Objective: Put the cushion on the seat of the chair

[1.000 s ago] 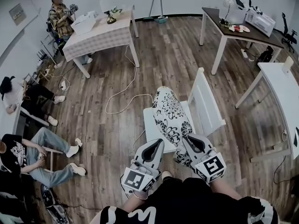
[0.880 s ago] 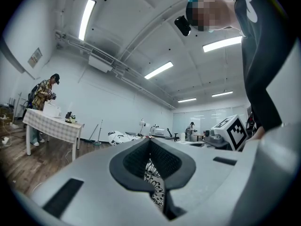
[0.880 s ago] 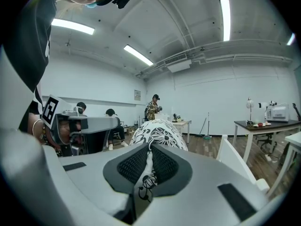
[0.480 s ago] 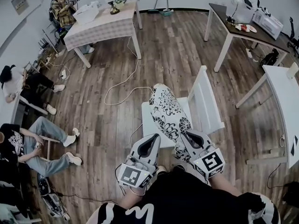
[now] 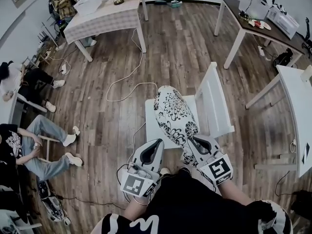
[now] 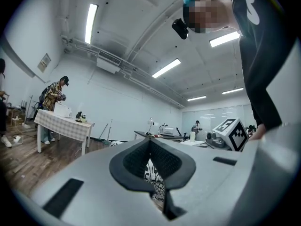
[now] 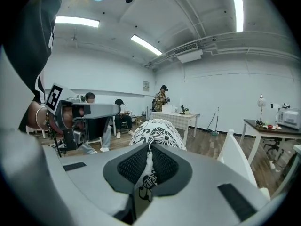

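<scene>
The cushion [image 5: 173, 113], white with a black flower print, stands on its edge on the white chair's seat [image 5: 153, 126] and leans toward the chair back [image 5: 214, 104]. My right gripper [image 5: 192, 139] is shut on the cushion's near edge. In the right gripper view the printed fabric [image 7: 157, 131] is pinched between the pads of that gripper [image 7: 149, 149]. My left gripper [image 5: 159, 143] hovers at the seat's front left corner, just beside the cushion, jaws shut with nothing held. In the left gripper view a strip of the cushion [image 6: 153, 175] shows past the left gripper's [image 6: 149, 142] closed tips.
A cable [image 5: 126, 89] loops over the wooden floor left of the chair. A checked table [image 5: 105, 21] stands at the far left, a dark desk [image 5: 253, 30] at the far right, a white table [image 5: 297, 96] close on the right. People sit along the left wall.
The right gripper has come down a little with the cushion, which now sits lower over the seat. The left gripper has kept its place.
</scene>
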